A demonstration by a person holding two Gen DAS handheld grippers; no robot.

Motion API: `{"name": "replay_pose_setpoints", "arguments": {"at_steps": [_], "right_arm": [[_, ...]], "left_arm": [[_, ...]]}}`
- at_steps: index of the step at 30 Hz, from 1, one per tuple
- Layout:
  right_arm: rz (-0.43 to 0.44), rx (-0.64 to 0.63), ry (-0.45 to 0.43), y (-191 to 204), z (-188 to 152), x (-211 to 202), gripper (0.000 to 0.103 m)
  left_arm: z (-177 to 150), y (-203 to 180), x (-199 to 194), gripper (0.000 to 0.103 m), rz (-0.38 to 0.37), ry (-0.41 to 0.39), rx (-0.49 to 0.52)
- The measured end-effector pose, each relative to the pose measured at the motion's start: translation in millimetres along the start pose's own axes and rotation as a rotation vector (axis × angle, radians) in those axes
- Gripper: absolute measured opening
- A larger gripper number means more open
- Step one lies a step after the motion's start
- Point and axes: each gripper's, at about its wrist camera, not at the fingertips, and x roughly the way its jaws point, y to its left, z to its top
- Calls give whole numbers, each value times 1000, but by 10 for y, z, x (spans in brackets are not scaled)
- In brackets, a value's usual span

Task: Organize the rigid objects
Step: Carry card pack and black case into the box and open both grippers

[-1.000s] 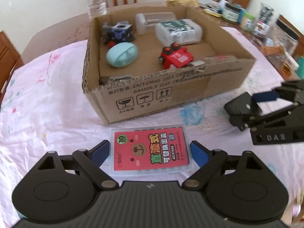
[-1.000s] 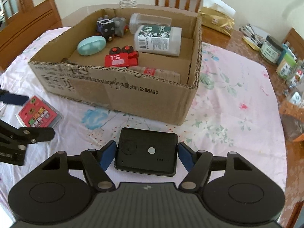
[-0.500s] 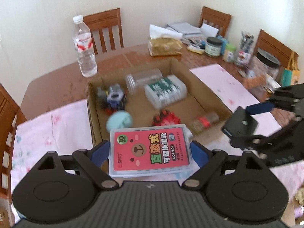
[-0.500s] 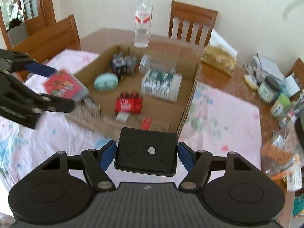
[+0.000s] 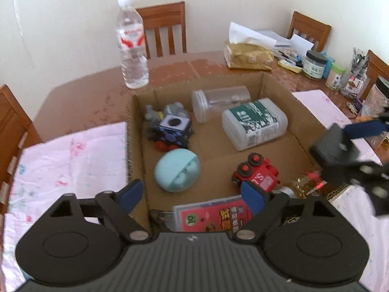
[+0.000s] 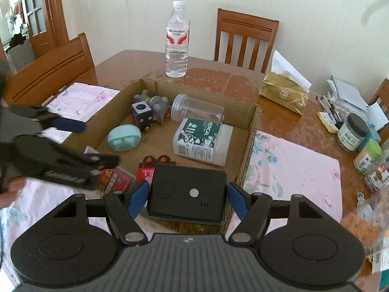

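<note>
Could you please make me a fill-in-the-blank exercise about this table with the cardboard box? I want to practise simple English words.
1. The flat rectangular plastic device clamped in the right gripper is ___ in colour.
2. The pale blue egg-shaped case lies inside the brown cardboard ___.
3. The clear plastic water bottle has a ___ cap.
4. The clear empty plastic jar lies on its ___.
Missing words: black; box; white; side.
</note>
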Motion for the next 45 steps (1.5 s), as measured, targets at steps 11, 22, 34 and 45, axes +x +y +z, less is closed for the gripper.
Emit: {"name": "replay_pose_setpoints", "arguments": {"at_steps": [11, 22, 34, 45], "right_arm": [[-42, 74, 5, 36, 187, 49, 103], [-148, 211, 123, 91, 152, -277, 103], [-186, 241, 111, 150, 100, -569, 103], [-179, 253, 99, 169, 89, -633, 103]], "left_arm": [[-53, 38, -458, 101, 85, -49, -56], [106, -107, -819, 101, 157, 25, -121], [175, -191, -1033, 101, 186, 54, -126], [182, -208, -1107, 101, 189, 56, -135]]}}
